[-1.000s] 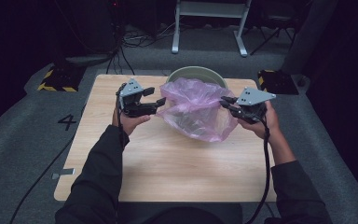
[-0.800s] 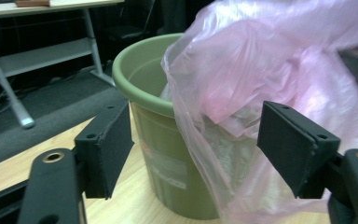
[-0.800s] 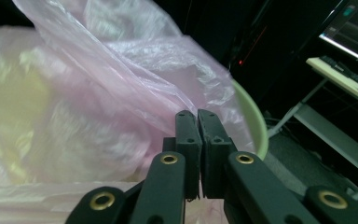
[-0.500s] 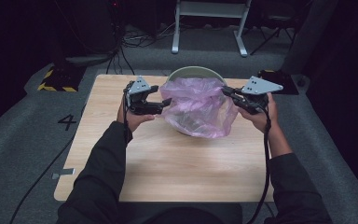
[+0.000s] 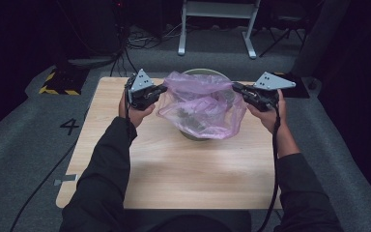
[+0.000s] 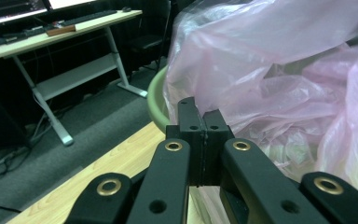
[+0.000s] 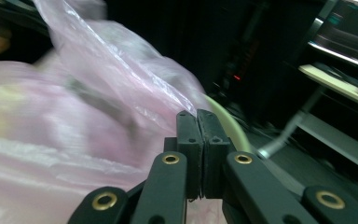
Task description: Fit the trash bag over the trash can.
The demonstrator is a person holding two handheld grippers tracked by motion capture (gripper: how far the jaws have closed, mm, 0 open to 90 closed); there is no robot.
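The left gripper [image 5: 160, 90] had just been closing; its jaws now met on the left rim of the pink bag [image 5: 200, 104], a pinch of film between them in the left gripper view [image 6: 200, 116]; a second before they stood wide beside that rim. The right gripper [image 5: 236, 87] was likewise clamped tight on the right rim [image 7: 199, 122], as it had been. The bag hung stretched between both grippers, draped in and over the green bowl [image 5: 204, 72] at the far middle of the counter [image 5: 183, 174]; both hands had drifted apart and up slightly. Judgement: both rims secured, the bag mouth was ready to be spread over the bowl's rim; thin film could tear if overstretched.
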